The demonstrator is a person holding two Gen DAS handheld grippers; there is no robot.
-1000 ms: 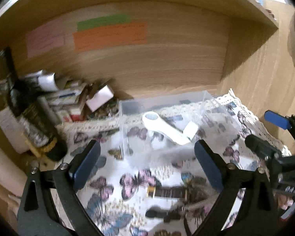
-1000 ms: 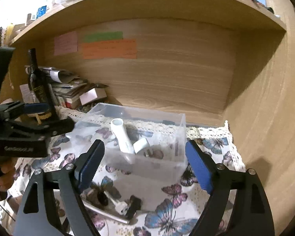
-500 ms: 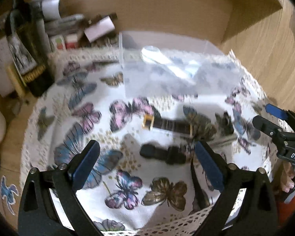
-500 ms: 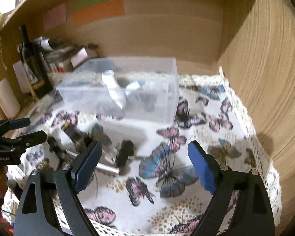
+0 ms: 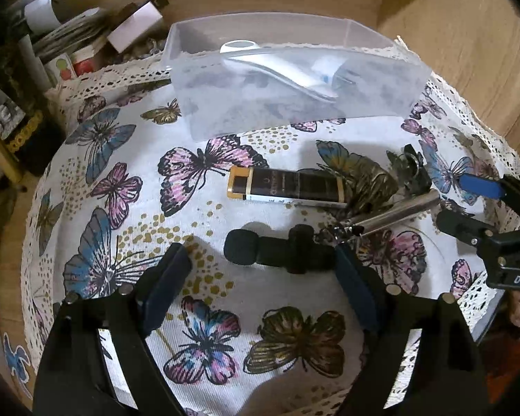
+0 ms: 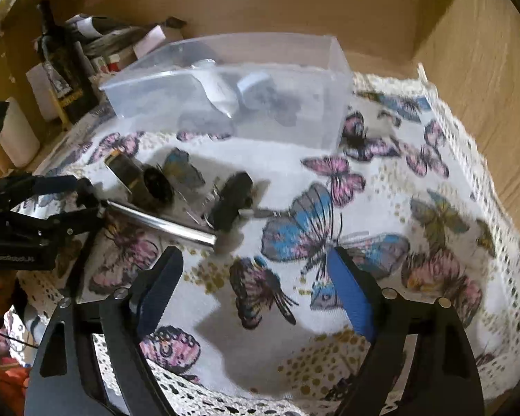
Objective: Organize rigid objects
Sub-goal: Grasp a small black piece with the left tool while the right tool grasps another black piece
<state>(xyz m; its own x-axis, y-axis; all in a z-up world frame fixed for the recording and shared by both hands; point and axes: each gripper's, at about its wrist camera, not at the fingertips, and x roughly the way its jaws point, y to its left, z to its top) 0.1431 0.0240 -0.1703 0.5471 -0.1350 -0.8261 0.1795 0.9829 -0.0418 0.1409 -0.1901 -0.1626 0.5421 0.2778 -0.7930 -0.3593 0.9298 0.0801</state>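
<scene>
Left wrist view shows the left gripper (image 5: 260,270) with its blue-padded jaws spread wide and nothing between them, hovering over the butterfly cloth (image 5: 114,180). A black microphone-like piece (image 5: 277,251) lies flat just ahead of the gap, its right end close to the right pad. Beyond it lies a dark rectangular lighter (image 5: 287,187) with a gold cap, and to the right a silver rod (image 5: 395,211) rests tilted beside a small black clip-like item (image 5: 410,170), too cluttered to identify. Farther back stands the clear plastic box (image 5: 381,104), with a white handled tool (image 5: 277,66) inside.

Right wrist view has the right gripper (image 6: 256,284) equally wide apart and holding nothing, with the rod's (image 6: 163,222) end just ahead of its left pad. A dark bottle (image 6: 60,66) stands at the back left.
</scene>
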